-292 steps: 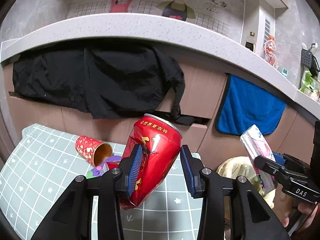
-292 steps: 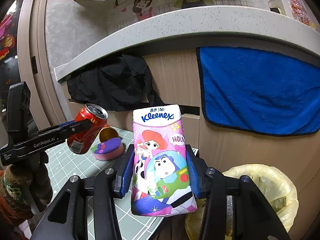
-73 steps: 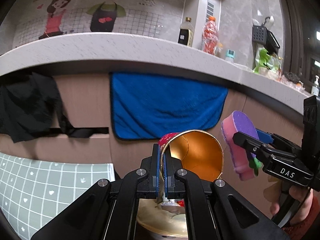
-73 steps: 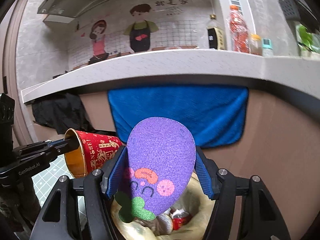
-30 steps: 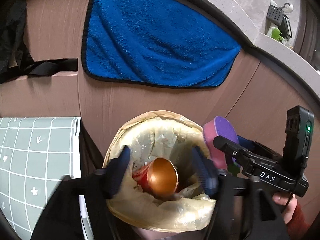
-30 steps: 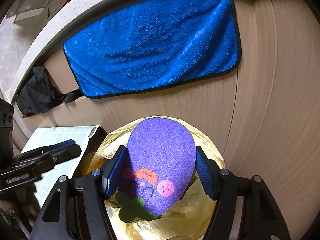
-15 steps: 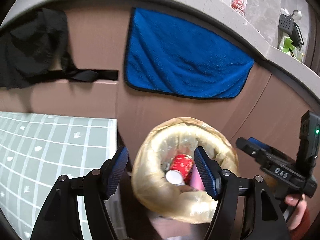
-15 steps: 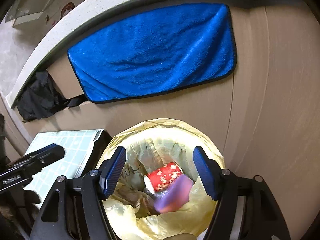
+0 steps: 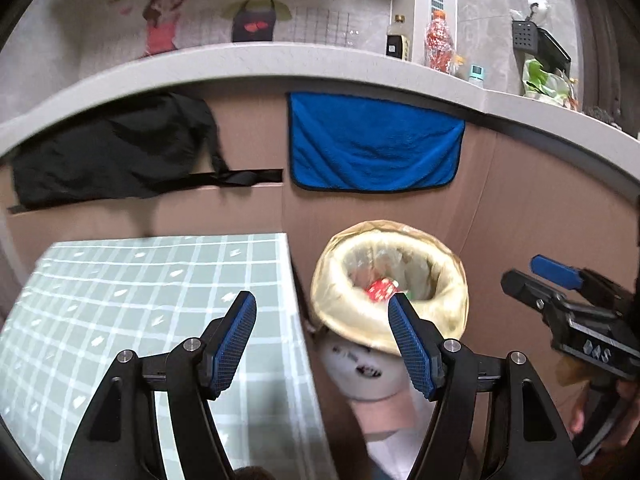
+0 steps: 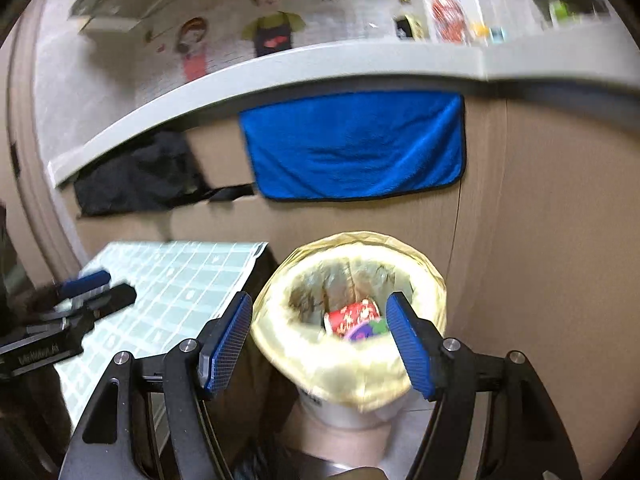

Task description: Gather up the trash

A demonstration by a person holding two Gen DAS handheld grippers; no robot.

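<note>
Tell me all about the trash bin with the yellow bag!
The trash bin is white and round, standing upright on the floor beside the checkered table. A crinkly yellow plastic bag lines it, folded out over the rim. Inside lie a red patterned cup and a purple sponge. Neither claw touches it.

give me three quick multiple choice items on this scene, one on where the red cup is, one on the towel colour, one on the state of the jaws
1. Where is the red cup?
A. on the checked mat
B. inside the lined bin
C. on the counter

2. What colour is the hanging towel?
A. blue
B. green
C. white

3. How do both grippers' jaws stand?
A. shut on a can
B. shut, empty
C. open, empty

Key: 1 B, the red cup lies in the lined bin. 2 A, the towel is blue. 3 C, left gripper and right gripper stand wide apart, holding nothing.
</note>
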